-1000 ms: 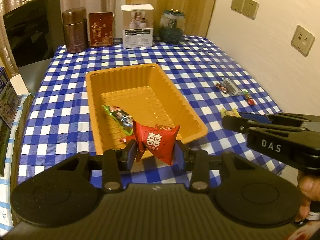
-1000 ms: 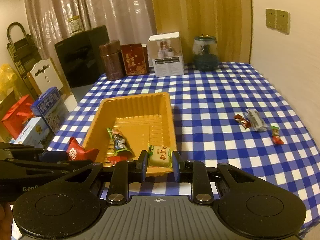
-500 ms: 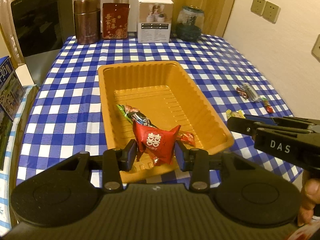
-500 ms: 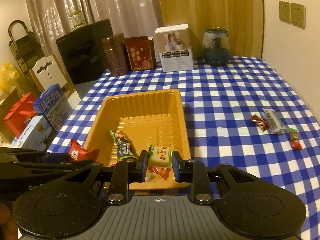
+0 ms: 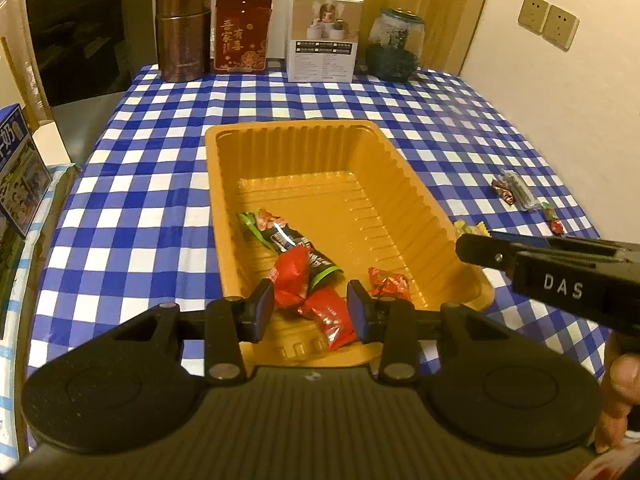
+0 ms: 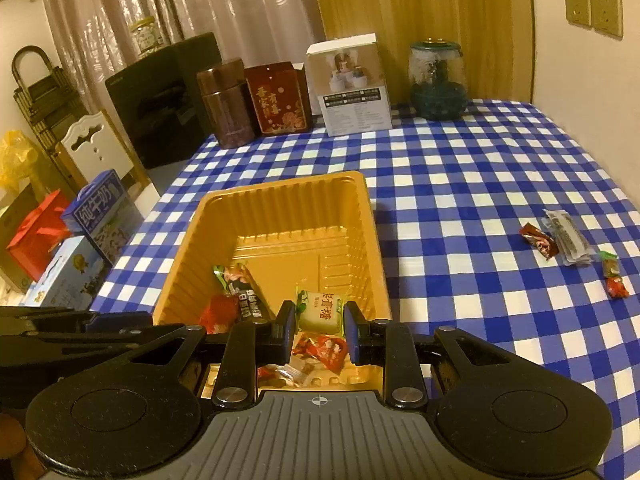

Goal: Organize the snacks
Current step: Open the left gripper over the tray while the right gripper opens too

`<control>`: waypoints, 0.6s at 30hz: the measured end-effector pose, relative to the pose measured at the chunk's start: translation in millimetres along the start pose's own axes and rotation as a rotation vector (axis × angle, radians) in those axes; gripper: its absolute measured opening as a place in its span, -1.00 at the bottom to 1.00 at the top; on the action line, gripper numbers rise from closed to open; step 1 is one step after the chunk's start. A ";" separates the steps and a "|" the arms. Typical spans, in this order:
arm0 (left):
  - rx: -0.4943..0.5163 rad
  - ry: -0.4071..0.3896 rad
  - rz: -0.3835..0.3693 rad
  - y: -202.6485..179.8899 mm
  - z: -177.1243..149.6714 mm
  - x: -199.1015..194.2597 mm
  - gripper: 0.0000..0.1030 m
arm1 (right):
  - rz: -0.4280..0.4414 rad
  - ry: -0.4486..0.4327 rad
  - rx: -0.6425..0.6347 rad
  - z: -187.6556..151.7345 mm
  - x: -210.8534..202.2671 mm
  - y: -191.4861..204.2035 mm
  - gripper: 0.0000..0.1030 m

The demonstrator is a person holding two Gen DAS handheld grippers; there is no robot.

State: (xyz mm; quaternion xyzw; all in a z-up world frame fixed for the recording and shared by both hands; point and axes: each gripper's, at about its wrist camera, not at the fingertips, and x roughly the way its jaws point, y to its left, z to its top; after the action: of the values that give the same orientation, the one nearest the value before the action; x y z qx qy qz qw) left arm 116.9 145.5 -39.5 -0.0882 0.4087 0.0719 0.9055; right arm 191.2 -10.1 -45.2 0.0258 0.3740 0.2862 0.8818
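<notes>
An orange plastic tray (image 5: 288,126) lies on the blue checked tablecloth. My left gripper (image 5: 310,312) hangs low over its near end, shut on a crumpled red packet (image 5: 292,280). My right gripper (image 6: 320,330) is beside it over the same end of the tray (image 6: 280,188), shut on a pale green-and-white candy packet (image 6: 320,312). Inside the tray lie a long green-and-black snack bar (image 5: 288,240) and a small red candy (image 5: 388,282). The right gripper's side (image 5: 560,272) shows at the right of the left wrist view.
Several loose snacks (image 6: 560,240) lie on the cloth to the right, near the wall. A brown tin (image 5: 182,32), a red box (image 5: 240,36), a white box (image 5: 324,36) and a glass jar (image 5: 394,48) line the table's back edge. Cartons (image 6: 96,216) stand off the left side.
Both grippers have come forward and down, from before the tray's near rim to over its near end. Each has kept its packet between the pads.
</notes>
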 end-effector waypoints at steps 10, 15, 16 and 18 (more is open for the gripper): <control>-0.007 -0.001 0.020 2.5 -2.5 -4.4 -0.27 | 0.031 0.004 0.003 2.6 3.8 3.9 -0.49; -0.002 -0.002 0.032 3.3 -3.3 -4.8 -0.18 | 0.075 -0.017 0.034 6.3 5.0 1.4 0.20; -0.001 -0.002 0.034 3.5 -3.6 -4.9 -0.18 | 0.074 -0.025 0.039 6.5 4.1 0.5 0.21; -0.002 -0.002 0.036 3.8 -4.6 -5.2 -0.17 | 0.070 -0.028 0.050 7.0 2.4 -2.4 0.21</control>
State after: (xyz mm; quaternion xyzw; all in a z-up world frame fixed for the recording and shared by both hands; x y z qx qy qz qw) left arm 109.4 147.9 -39.0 -0.0814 0.4092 0.0888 0.9045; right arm 198.4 -9.7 -42.3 0.0647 0.3676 0.3071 0.8754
